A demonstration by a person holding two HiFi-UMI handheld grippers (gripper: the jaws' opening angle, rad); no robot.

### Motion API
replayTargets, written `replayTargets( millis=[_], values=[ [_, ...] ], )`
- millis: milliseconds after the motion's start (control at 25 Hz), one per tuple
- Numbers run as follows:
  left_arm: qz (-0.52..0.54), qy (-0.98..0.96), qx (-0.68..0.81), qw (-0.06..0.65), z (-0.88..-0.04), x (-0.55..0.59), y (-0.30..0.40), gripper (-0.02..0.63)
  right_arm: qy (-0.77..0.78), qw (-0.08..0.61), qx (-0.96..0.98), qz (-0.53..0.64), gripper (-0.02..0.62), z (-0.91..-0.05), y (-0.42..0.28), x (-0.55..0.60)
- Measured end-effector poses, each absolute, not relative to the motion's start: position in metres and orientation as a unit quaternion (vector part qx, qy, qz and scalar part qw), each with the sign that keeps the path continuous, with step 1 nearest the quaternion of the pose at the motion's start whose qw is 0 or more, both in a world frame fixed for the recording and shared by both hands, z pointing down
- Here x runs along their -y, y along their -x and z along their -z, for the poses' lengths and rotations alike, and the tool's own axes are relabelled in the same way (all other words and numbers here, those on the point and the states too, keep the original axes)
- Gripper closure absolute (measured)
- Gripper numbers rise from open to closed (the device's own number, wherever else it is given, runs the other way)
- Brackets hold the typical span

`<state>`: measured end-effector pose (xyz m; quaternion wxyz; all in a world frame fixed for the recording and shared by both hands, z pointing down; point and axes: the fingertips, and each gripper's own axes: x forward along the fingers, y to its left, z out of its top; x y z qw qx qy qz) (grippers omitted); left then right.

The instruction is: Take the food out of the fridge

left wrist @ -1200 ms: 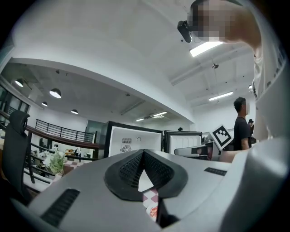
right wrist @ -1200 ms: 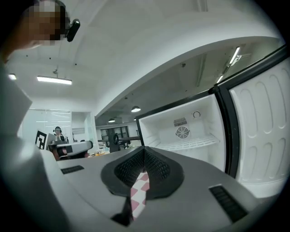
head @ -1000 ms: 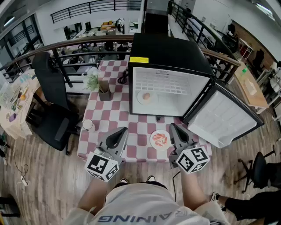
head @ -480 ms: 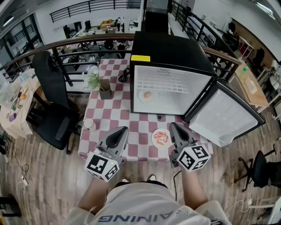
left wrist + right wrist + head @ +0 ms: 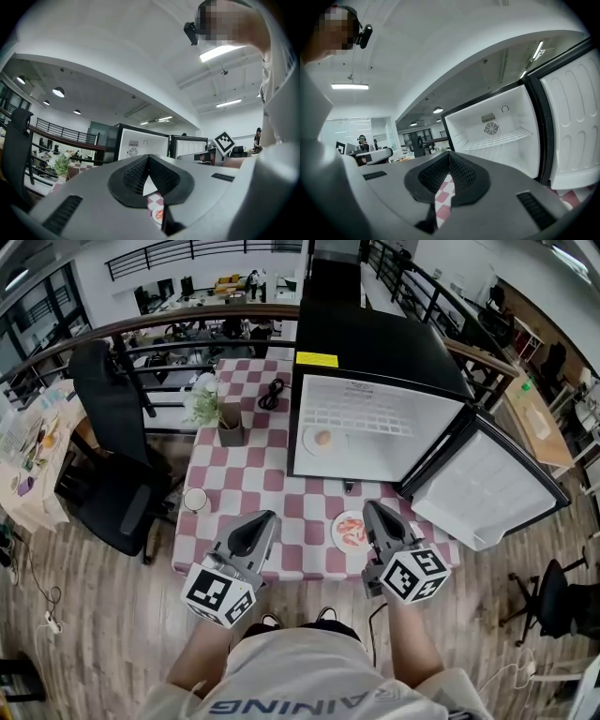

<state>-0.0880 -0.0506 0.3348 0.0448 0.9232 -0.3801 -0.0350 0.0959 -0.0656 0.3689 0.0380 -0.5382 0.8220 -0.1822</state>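
Jaws pressed together and empty, the left gripper (image 5: 269,518) and right gripper (image 5: 369,507) are hovering before the open fridge (image 5: 375,343). One plate of food (image 5: 352,530) is sitting just outside the fridge. A second plate (image 5: 322,439) is waiting inside, likely needing opened jaws and a forward reach.

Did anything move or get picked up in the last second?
Hardly anything. The head view drifted, so the black mini fridge and the red-and-white checked table sit slightly further right in the picture. Nothing was taken or let go: the left gripper and right gripper stay shut and empty. The white plate of pink food stays on the table, the other plate inside the open fridge.
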Motion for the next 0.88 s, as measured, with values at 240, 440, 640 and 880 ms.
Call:
replayTargets(
  millis=[240, 440, 640, 880],
  values=[
    [0.022, -0.927, 0.370, 0.061, -0.352, 0.051, 0.112, 0.600, 0.552, 0.042, -0.802, 0.225, 0.572, -0.393, -0.079, 0.072],
    [0.013, -0.923, 0.377, 0.070, -0.363, 0.053, 0.124, 0.600, 0.556, 0.058, -0.776, 0.293, 0.561, -0.426, -0.082, 0.088],
    [0.008, -0.915, 0.396, 0.075, -0.370, 0.066, 0.125, 0.599, 0.547, 0.080, -0.755, 0.353, 0.474, -0.458, -0.096, 0.129],
    [-0.008, -0.904, 0.420, 0.079, -0.379, 0.092, 0.103, 0.600, 0.546, 0.079, -0.720, 0.422, 0.446, -0.511, -0.124, 0.191]
  ],
)
